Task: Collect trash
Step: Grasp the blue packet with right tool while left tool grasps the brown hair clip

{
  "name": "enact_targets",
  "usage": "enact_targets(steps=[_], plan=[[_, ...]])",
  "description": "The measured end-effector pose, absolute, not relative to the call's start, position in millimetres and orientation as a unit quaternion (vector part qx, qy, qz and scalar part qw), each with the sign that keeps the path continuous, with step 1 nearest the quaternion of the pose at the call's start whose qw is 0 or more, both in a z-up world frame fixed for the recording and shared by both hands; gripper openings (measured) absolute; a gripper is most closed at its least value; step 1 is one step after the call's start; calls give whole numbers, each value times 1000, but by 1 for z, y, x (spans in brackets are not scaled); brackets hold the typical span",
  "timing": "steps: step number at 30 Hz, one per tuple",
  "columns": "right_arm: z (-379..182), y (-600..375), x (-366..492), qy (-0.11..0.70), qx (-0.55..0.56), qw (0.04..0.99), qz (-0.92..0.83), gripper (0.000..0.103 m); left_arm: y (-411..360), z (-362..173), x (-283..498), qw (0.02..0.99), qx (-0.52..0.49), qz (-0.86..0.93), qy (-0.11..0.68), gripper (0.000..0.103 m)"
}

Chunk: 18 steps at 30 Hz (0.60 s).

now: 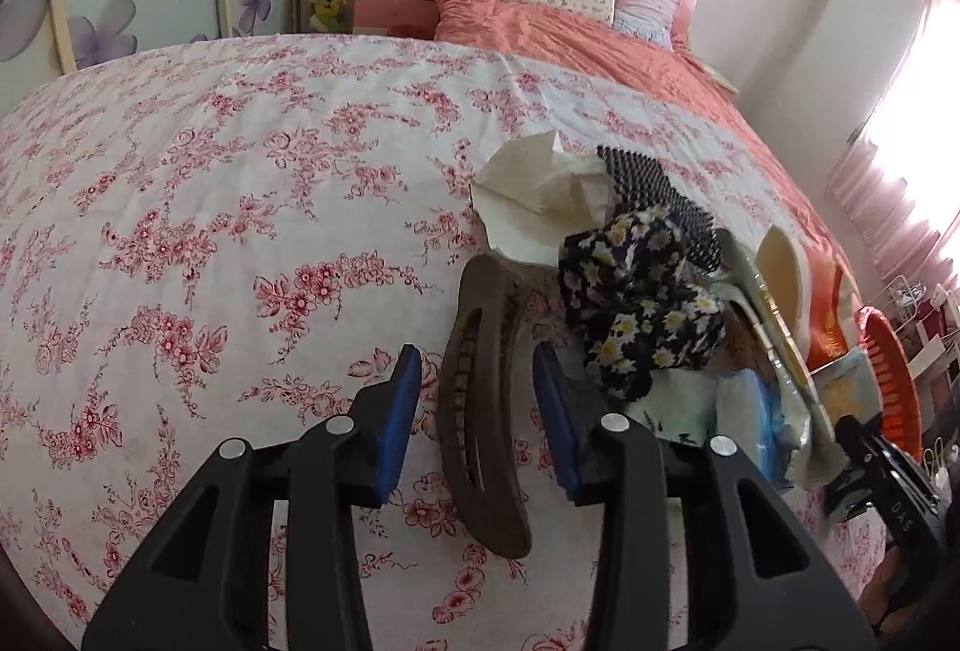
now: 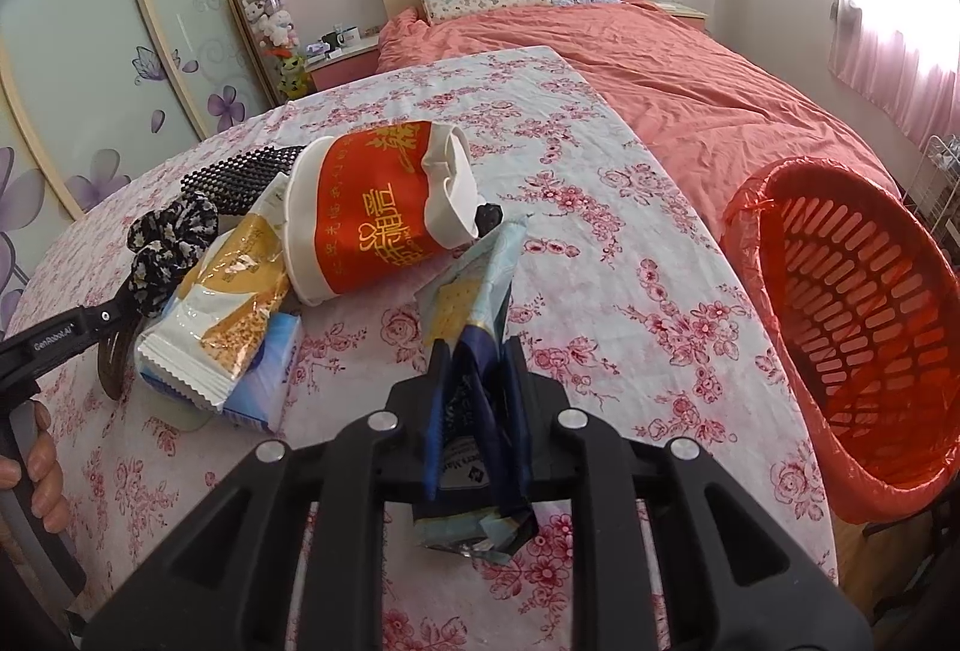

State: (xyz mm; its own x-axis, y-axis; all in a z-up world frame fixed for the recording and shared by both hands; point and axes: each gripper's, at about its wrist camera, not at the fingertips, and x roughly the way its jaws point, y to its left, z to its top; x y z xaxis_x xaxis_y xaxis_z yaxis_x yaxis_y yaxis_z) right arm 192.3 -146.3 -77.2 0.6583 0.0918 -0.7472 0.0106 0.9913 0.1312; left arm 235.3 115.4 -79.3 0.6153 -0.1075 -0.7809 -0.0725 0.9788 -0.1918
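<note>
My left gripper (image 1: 477, 405) stands open over the flowered tablecloth. A brown hair claw (image 1: 480, 441) lies between its blue pads (image 1: 399, 411), and neither pad touches it. My right gripper (image 2: 480, 375) is shut on a blue and teal cracker wrapper (image 2: 474, 285), which sticks up and forward from the jaws. Ahead of it lie a crushed red paper cup (image 2: 372, 213), a yellow snack wrapper (image 2: 228, 303) and a blue tissue pack (image 2: 264, 387). A crumpled white tissue (image 1: 540, 183) lies beyond the hair claw.
A red slatted basket (image 2: 858, 315) lined with a red bag stands at the table's right edge. A floral scrunchie (image 1: 636, 303) and a black studded mat (image 1: 654, 183) lie in the pile. A hand (image 2: 36, 453) holds the left gripper's handle. A bed with an orange cover (image 2: 660, 63) lies behind.
</note>
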Motion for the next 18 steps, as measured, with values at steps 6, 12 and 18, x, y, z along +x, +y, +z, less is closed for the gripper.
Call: enact_targets(steps=[6,12,18], plan=[[-81,-145,195,416,68,906,22,22,116,-81,235,899,-94,2,428,28],[-84,-146,204,427,86,900,25,27,119,-81,239,898,-97,2,429,28],[-83,-143,213,423,68,903,11,22,120,-81,240,898,-98,4,428,27]])
